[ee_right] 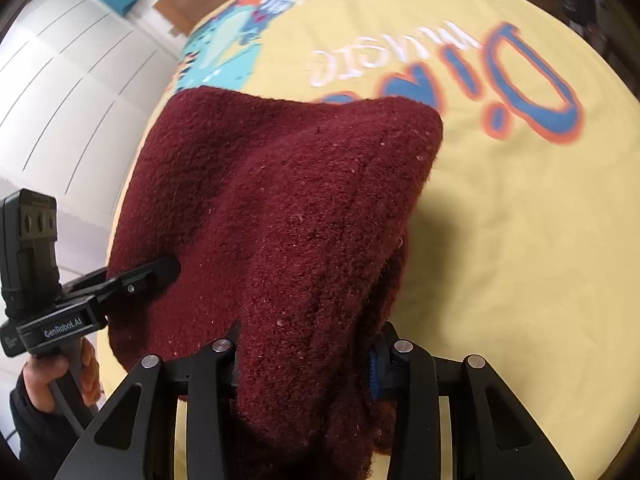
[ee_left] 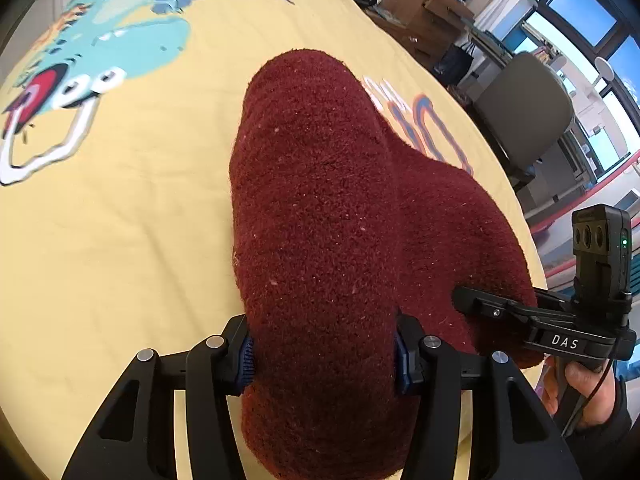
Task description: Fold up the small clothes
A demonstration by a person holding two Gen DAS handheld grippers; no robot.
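Fabric of a dark red fuzzy garment (ee_left: pixel 320 220) is clamped by the left hand-held gripper (ee_left: pixel 324 354) at one edge. The garment is held up over a yellow printed cloth (ee_left: pixel 120 220). Its other edge is clamped by the right hand-held gripper (ee_right: pixel 304 360), beside the printed lettering (ee_right: pixel 520 92).

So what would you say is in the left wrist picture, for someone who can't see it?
A fuzzy dark red cloth is pinched in the left gripper at the bottom and lies bunched on a yellow sheet printed with a blue cartoon animal. The right gripper holds the cloth's right edge, and a grey chair stands beyond the bed.
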